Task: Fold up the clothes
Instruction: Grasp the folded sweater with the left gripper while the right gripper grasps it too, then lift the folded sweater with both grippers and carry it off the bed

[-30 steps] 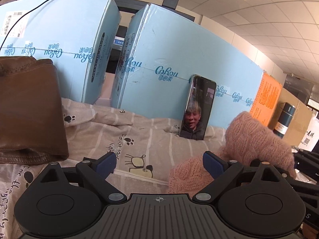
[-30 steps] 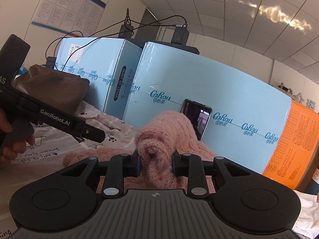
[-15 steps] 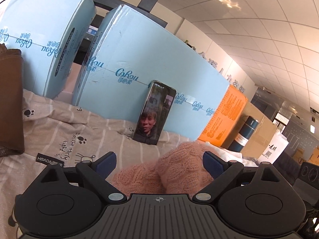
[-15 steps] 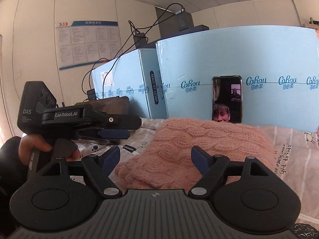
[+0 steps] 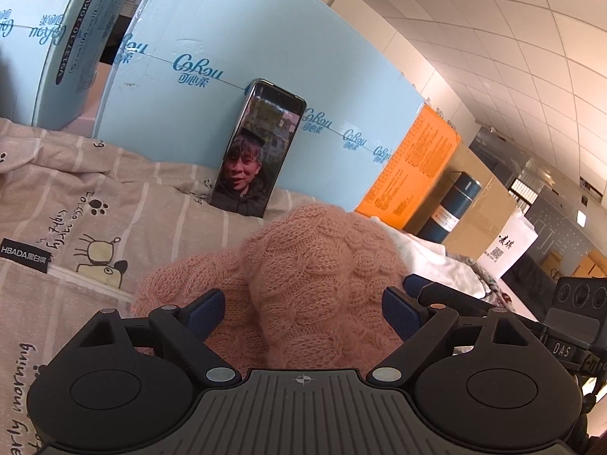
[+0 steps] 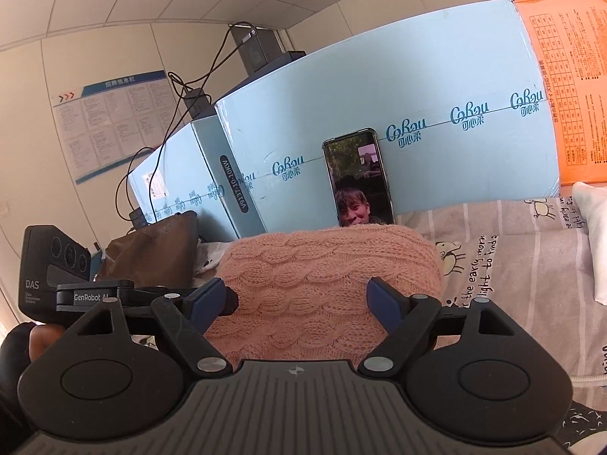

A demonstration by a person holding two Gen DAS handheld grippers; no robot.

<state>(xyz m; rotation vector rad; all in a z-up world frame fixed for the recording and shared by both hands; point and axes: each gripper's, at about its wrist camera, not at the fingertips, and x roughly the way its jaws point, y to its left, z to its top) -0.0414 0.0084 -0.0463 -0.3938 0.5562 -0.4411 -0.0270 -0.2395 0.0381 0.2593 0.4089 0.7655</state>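
The sweater (image 6: 330, 280), pink cable knit, lies bunched in a rounded heap on the striped sheet (image 5: 114, 204); it sits in front of the phone (image 5: 258, 148), which leans against the blue box (image 5: 265, 49). Both claws face the heap from close range.

Left gripper (image 5: 301, 309): jaws wide apart; nothing held; the knit fills the gap between the blue pads (image 5: 206, 309), though whether they touch it cannot be told. Right gripper (image 6: 299, 299): jaws likewise spread wide; nothing held; the heap rises between and beyond its pads (image 6: 385, 303). In the right view the left gripper (image 6: 95, 295) shows just beside the heap's left flank.

Judgement on the step in hand: the garment appears folded over or bundled but not yet flat, so the work is taken to be part done; the next grasp looks to be the matter at issue.

Recommendations: each claw should take one clear edge or corner of the knit, not the bulging middle, since a bite on the bulk would gather several layers and spoil the fold; the pads should close low, near the sheet, yet without pinching the sheet itself; the two grips should sit well apart so the cloth hangs evenly when lifted; loose knit stretches and snags, so the pull should be slow and level; the phone stands near behind and should be kept clear of.
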